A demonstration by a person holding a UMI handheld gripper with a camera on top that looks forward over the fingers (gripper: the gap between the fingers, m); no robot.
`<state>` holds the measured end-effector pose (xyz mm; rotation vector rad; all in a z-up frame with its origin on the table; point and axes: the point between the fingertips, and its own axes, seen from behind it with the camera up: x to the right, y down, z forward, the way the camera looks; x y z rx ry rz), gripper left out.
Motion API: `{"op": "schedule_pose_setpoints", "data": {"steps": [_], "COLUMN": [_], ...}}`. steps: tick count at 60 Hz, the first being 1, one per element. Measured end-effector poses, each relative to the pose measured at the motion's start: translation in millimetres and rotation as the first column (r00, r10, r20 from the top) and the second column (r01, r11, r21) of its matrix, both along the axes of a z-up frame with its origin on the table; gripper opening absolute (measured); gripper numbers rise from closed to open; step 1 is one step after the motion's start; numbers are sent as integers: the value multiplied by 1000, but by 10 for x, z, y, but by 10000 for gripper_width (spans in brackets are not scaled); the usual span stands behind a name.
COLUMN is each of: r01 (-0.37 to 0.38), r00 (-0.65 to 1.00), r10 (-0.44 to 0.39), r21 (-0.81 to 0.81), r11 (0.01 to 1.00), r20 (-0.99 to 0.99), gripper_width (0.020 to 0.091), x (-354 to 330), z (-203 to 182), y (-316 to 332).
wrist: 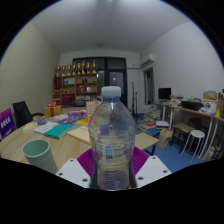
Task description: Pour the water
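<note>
A clear plastic water bottle (111, 135) with a white cap stands upright between my fingers, held above the table. My gripper (112, 163) is shut on the bottle's lower body, with the magenta pads (86, 160) pressed against both its sides. A pale green cup (38, 152) stands on the wooden table (70, 143) just left of the fingers, its mouth open upward.
Papers and coloured folders (58, 129) lie on the table beyond the cup. A shelf with bottles (77, 84) stands at the far wall. Desks with monitors and stools (190, 125) line the right side, with blue floor between.
</note>
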<state>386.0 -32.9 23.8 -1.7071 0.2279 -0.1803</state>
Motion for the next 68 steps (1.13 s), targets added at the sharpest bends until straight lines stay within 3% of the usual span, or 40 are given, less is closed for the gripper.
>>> {"op": "schedule_pose_setpoints", "data": {"steps": [7,8,17,24,26,43,68], "r01": [19,26,25,-26,-10,45,136], "r00": [1000,1000,1000,996,997,996,988], "r10": [-19,-26,-26,14,-1,-56,-147], "r21": [2,4,-53,-141,-137,-138,-201], "r11": [1000,1000,998,990,990,989,970], "r20": [-1,-2,-16,-86,-83,-76,-42], "gripper_width": [450,453,628,827,839,828,825], "x": [127,25,23,-49,-132,-597,-2271], "z": [55,21,-10,-83,-69,484,1393], "y": [-262,17,-18,-309,-290,-1216,-3041]}}
